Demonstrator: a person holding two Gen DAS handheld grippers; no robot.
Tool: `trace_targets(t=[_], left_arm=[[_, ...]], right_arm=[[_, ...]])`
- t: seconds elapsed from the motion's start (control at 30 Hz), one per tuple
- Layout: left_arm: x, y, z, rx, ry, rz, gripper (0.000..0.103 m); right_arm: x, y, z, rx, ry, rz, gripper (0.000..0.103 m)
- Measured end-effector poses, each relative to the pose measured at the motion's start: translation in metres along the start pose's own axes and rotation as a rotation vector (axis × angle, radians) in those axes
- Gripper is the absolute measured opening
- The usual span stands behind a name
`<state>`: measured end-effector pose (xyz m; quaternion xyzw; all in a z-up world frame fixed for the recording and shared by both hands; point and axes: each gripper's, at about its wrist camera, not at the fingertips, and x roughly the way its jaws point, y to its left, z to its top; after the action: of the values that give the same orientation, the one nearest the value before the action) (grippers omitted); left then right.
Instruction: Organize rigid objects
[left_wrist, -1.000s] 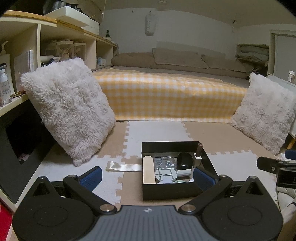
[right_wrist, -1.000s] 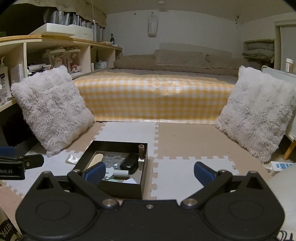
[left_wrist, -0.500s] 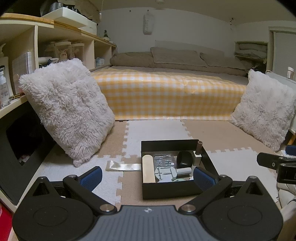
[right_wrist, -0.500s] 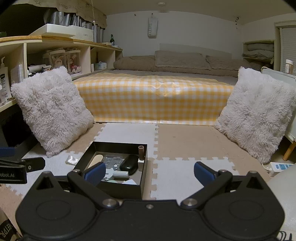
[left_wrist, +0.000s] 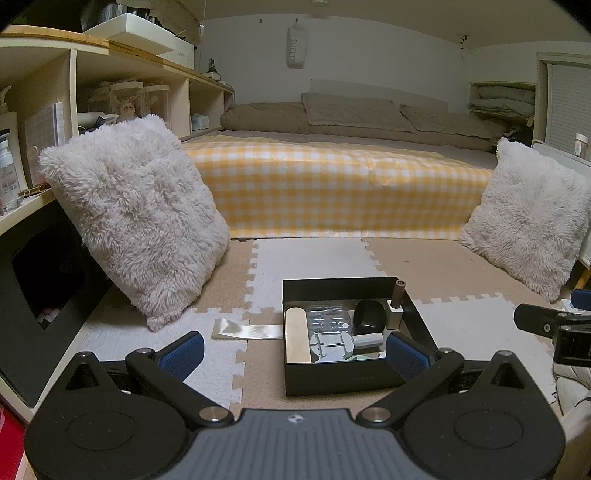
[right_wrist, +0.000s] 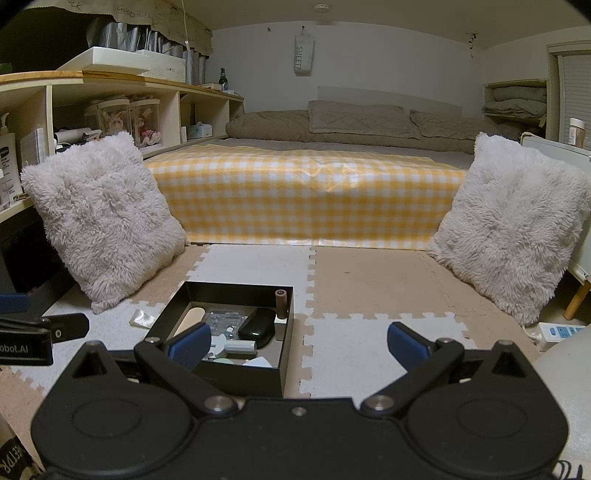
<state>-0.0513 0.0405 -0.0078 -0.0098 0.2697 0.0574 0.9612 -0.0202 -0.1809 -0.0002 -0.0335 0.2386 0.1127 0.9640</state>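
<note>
A black open box (left_wrist: 332, 380) sits on the foam floor mat; it also shows in the right wrist view (right_wrist: 240, 380). Inside lie a wooden stick (left_wrist: 296, 334), a clear blister pack (left_wrist: 328, 318), a black oval case (left_wrist: 368, 314), a brown tube on a white block (left_wrist: 398, 295) and a small white cylinder (left_wrist: 367, 339). My left gripper (left_wrist: 293, 350) is open and empty, held just before the box. My right gripper (right_wrist: 299, 341) is open and empty, to the right of the box.
A clear plastic wrapper (left_wrist: 245, 329) lies on the mat left of the box. Fluffy white cushions lean at left (left_wrist: 136, 218) and right (left_wrist: 528, 218). A bed with a yellow checked cover (left_wrist: 340, 192) is behind. Shelves (left_wrist: 37, 122) run along the left. A power strip (right_wrist: 557, 330) lies at right.
Both views have shifted only slightly; the box sits marginally lower in the right wrist view. Both grippers stay open and empty.
</note>
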Motion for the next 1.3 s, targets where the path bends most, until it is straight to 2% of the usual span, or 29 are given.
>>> trace_targets(t=[1.3], left_arm=[[0.0002, -0.0008, -0.0006, -0.001, 0.016, -0.008, 0.103]], right_arm=[[0.0, 0.0017, 0.0001, -0.002, 0.002, -0.003, 0.103]])
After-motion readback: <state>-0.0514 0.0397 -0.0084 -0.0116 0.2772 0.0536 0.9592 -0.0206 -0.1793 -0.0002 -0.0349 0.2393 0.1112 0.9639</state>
